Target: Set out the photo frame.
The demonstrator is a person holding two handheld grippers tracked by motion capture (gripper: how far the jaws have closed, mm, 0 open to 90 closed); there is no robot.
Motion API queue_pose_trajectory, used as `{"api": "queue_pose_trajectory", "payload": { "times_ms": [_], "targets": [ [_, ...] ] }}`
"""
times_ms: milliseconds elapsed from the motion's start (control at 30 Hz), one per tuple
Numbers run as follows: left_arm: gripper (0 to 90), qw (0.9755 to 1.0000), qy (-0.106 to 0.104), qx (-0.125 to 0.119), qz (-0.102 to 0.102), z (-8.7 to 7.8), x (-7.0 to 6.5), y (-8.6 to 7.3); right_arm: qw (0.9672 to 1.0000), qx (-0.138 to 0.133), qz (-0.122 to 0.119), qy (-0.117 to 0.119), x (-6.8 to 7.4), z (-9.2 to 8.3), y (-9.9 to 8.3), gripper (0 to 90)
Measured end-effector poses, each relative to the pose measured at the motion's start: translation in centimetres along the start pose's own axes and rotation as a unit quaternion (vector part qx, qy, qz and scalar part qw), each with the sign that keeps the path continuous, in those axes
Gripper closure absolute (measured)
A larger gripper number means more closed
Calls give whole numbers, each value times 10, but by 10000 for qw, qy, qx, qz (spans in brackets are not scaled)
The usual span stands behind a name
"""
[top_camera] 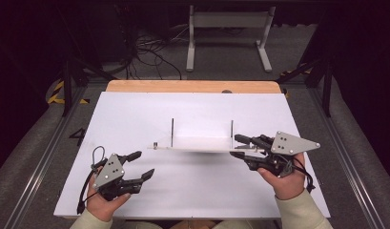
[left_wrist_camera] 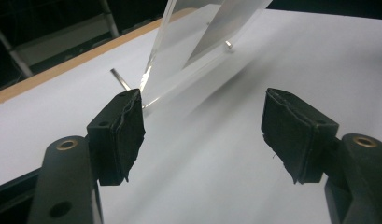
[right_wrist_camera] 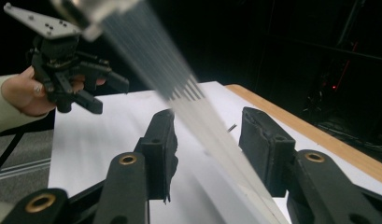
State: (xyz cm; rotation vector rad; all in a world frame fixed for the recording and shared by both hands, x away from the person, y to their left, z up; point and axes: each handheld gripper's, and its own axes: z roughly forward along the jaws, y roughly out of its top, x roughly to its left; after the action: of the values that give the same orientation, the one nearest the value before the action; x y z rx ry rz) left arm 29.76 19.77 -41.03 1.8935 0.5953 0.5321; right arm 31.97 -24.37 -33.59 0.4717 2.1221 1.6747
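The right gripper (top_camera: 236, 146) is clamped on the right end of a clear plastic plate (top_camera: 192, 143) with two upright pins, held just above the white table (top_camera: 135, 109); the left gripper (top_camera: 141, 164) hangs wide and empty, near the plate's left end

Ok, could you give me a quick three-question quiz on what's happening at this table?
1. True or false: the left claw grips the clear plate.
2. Which claw has the plate between its jaws: A left, B right?
3. How many tall metal pins stand up from the plate?
Key: 1 false, it stands open and apart from the plate; 2 B; 3 two.
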Motion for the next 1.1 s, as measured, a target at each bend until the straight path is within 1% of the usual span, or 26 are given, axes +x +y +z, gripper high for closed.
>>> {"api": "queue_pose_trajectory", "payload": {
  "times_ms": [33,100,133,200,233,267,300,367,400,433,467,533,633,733,767,900,933,1100],
  "targets": [
    [303,10000,33,60,-43,0,2,-2,10000,-39,43,-17,-2,1,1,542],
    [301,9999,97,103,-97,1,4,-7,9998,-131,51,-117,-6,2,2,533],
    [300,9997,127,162,-134,2,6,-8,9997,-174,57,-153,-8,3,3,531],
    [299,9992,205,279,-189,3,9,-13,9995,-211,73,-214,-12,5,5,530],
    [299,9992,205,279,-189,3,9,-13,9994,-198,65,-262,-14,6,7,530],
    [299,9987,260,353,-268,4,12,-17,9993,-202,52,-299,-16,7,9,530],
    [299,9984,291,392,-302,3,13,-19,9992,-201,48,-333,-18,7,10,531],
    [299,9979,347,423,-352,2,16,-22,9991,-213,44,-375,-22,10,13,532],
    [299,9979,347,423,-352,2,16,-22,9991,-213,44,-375,-22,10,13,532],
    [299,9977,359,435,-385,1,17,-23,9989,-222,25,-404,-25,11,15,532],
    [299,9973,411,451,-420,-1,18,-25,9986,-224,4,-478,-31,13,18,532],
    [299,9972,419,451,-431,-1,19,-25,9984,-230,-1,-521,-33,15,20,531],
    [299,9971,446,455,-426,-2,20,-26,9976,-244,31,-649,-42,19,23,524],
    [298,9967,477,494,-438,-2,21,-28,9969,-257,146,-729,-51,23,25,515],
    [298,9967,482,490,-442,-2,21,-28,9966,-257,141,-768,-54,25,26,512],
    [297,9962,508,526,-465,-2,23,-30,9957,-196,178,-892,-64,31,29,508],
    [297,9962,507,521,-473,-2,24,-30,9954,-193,150,-927,-67,32,29,506],
    [297,9958,511,556,-525,-2,26,-32,9939,-107,229,-1078,-79,39,30,511]
  ]
}}
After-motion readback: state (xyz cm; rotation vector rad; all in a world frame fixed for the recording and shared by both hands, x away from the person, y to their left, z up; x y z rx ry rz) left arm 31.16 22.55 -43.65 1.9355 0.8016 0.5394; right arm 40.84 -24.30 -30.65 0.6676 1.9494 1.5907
